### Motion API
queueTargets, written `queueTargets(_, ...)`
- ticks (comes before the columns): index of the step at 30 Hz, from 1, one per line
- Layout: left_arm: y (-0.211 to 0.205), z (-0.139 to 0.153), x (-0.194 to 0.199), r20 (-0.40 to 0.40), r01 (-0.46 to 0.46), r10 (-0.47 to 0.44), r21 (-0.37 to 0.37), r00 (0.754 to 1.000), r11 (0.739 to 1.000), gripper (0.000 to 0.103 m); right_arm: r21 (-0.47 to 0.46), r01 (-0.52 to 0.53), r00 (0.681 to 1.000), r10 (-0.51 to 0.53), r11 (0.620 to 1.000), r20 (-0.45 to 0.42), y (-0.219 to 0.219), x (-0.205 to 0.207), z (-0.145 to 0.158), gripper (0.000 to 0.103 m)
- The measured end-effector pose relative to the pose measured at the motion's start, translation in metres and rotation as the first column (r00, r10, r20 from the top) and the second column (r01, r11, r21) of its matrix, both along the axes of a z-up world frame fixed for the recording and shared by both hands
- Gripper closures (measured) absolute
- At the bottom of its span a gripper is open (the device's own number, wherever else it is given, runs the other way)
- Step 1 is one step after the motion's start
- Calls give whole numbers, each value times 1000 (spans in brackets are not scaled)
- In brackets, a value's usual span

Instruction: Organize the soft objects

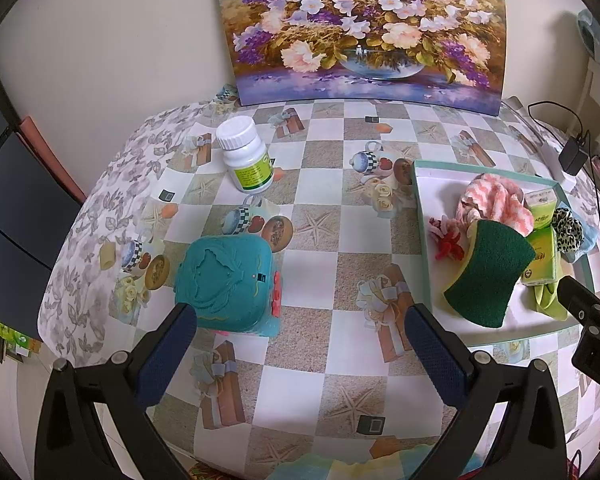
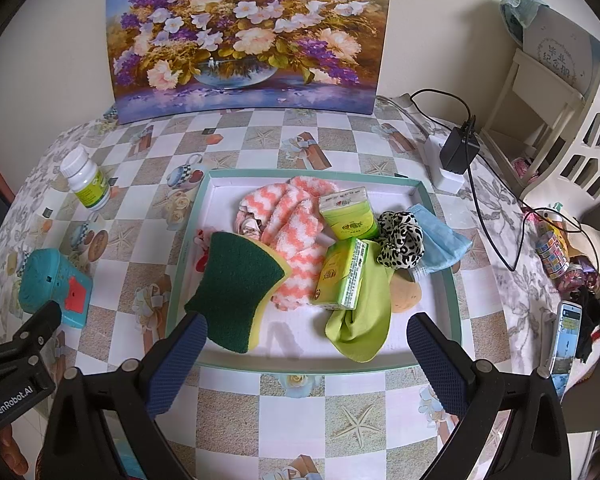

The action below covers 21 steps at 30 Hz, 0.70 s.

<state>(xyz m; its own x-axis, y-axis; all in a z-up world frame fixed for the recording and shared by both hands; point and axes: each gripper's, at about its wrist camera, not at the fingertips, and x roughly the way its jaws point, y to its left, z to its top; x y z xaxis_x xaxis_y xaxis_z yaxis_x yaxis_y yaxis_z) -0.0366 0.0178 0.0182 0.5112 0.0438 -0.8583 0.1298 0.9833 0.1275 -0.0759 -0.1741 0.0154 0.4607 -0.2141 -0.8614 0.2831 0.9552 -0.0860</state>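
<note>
Currently your left gripper [image 1: 300, 344] and right gripper [image 2: 304, 344] both gape wide, gripping nothing. Sponge [image 2: 240, 280], pink sock [image 2: 296, 220], green cloth [image 2: 364, 320] and tissue packs [image 2: 342, 276] lie in the tray [image 2: 440, 216].

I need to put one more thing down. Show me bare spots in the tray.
In the tray, bare floor runs along the near rim between the sponge and green cloth, and in the far-left corner. Middle and right are crowded with the socks and tissue packs.

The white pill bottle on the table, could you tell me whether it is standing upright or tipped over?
Upright. The white pill bottle stands on its base on the tablecloth, its ribbed cap on top, outside the tray.
</note>
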Motion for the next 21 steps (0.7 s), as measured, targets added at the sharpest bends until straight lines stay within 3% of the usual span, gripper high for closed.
queueTargets(21,-1,0,0,1,-1,1,1,1000,1000,0,1,2,1000,-2,1000,0,-2,0,0,1)
